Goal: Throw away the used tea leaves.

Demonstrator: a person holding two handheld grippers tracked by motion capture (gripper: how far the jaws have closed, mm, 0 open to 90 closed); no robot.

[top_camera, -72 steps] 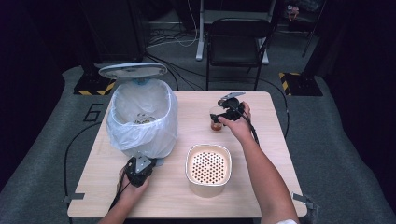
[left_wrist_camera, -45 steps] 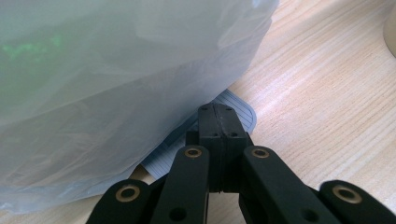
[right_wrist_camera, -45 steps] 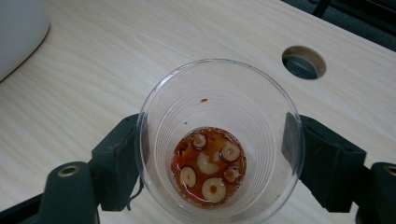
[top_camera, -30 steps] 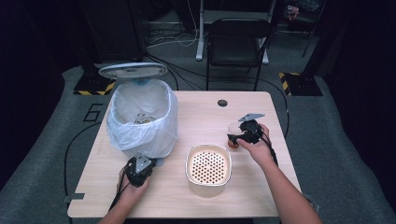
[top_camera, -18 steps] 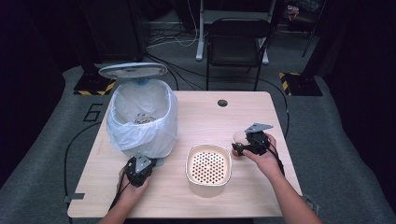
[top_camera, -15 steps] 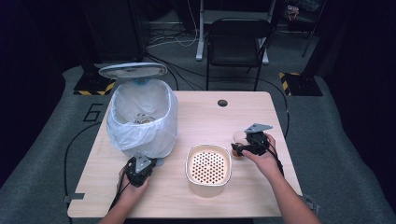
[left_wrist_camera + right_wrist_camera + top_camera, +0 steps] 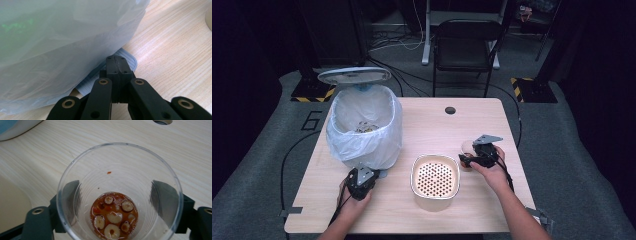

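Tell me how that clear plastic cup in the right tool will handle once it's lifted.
The clear plastic cup, clamped by the right tool, looks thin-walled, so a hard squeeze would probably buckle it. Reddish liquid with sliced pieces sits only at its bottom, so it is likely light and steady upright, yet would slosh or spill if tipped. Its smooth sides may slip.
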